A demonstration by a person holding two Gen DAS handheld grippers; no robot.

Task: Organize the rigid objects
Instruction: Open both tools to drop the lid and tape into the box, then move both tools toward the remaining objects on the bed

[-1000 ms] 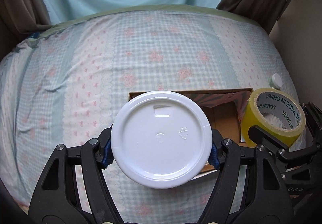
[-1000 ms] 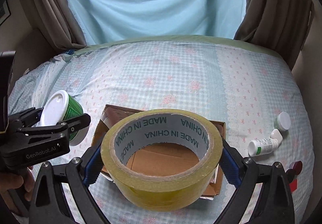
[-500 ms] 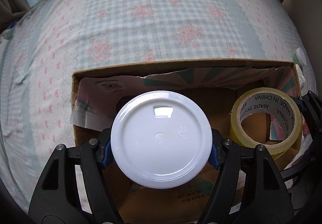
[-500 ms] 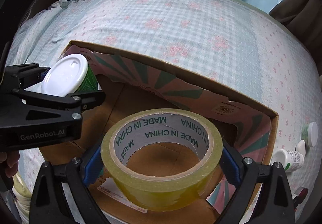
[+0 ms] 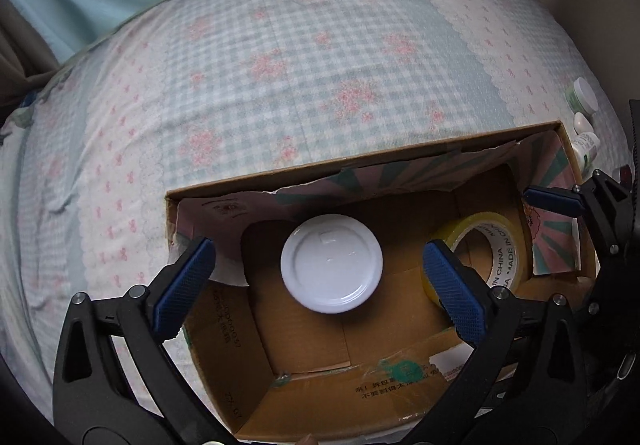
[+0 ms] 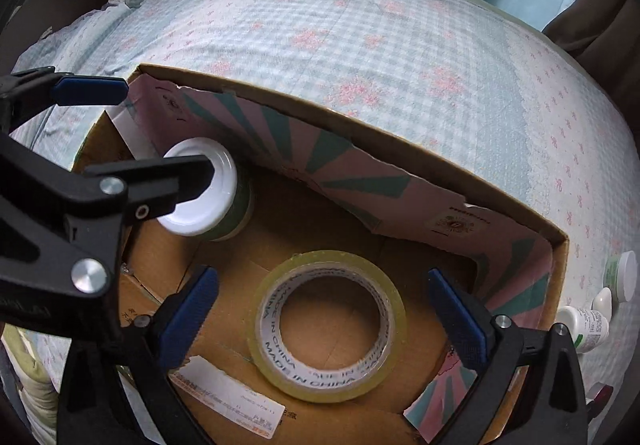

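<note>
A white-lidded green jar stands upright on the floor of the open cardboard box. My left gripper is open above it, pads either side, not touching. The jar also shows in the right wrist view, partly behind the left gripper's finger. A yellow tape roll lies flat on the box floor. My right gripper is open above it, apart from it. The roll also shows at the right in the left wrist view.
The box sits on a bed with a checked floral sheet. Small white bottles and a white-lidded jar lie on the sheet right of the box; they also show in the left wrist view. Curtains hang behind the bed.
Both grippers came down over the box and opened. The jar and the tape roll left the jaws and now rest on the box floor.
</note>
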